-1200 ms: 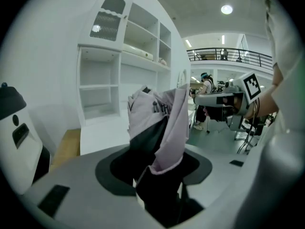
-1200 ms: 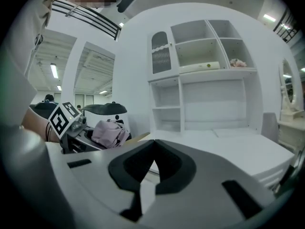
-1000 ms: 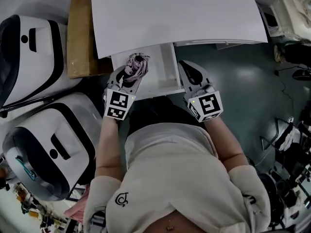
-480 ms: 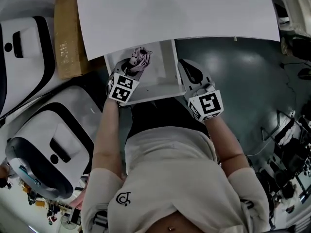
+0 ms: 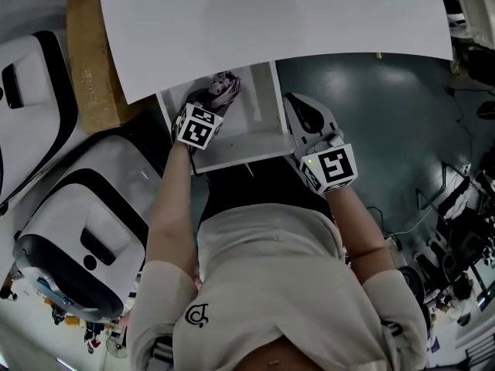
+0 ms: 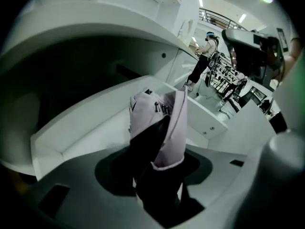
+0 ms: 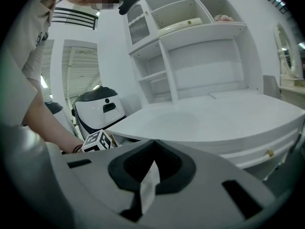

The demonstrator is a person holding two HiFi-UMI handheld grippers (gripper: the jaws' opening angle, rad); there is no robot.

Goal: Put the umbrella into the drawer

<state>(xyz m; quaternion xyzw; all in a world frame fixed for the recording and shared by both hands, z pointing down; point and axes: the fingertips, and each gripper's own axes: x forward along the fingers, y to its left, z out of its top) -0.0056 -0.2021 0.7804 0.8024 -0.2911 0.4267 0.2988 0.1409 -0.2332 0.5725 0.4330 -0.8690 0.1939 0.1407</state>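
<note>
A folded lilac and black umbrella stands nose-down inside the open white drawer under the desk top. My left gripper reaches into the drawer from its front left and is shut on the umbrella, whose black lower part fills the gap between the jaws. The drawer's white floor and side wall lie just behind it. My right gripper hovers off the drawer's right side, shut, with nothing in it; in the right gripper view its jaw tips meet in front of the desk.
Two white and black machines stand at the left, beside a brown board. Dark floor lies to the right of the drawer. White shelves rise above the desk. The person's body fills the lower head view.
My left gripper has sunk with the umbrella from above the drawer's front edge down into the drawer. My right gripper has dropped a little beside the drawer.
</note>
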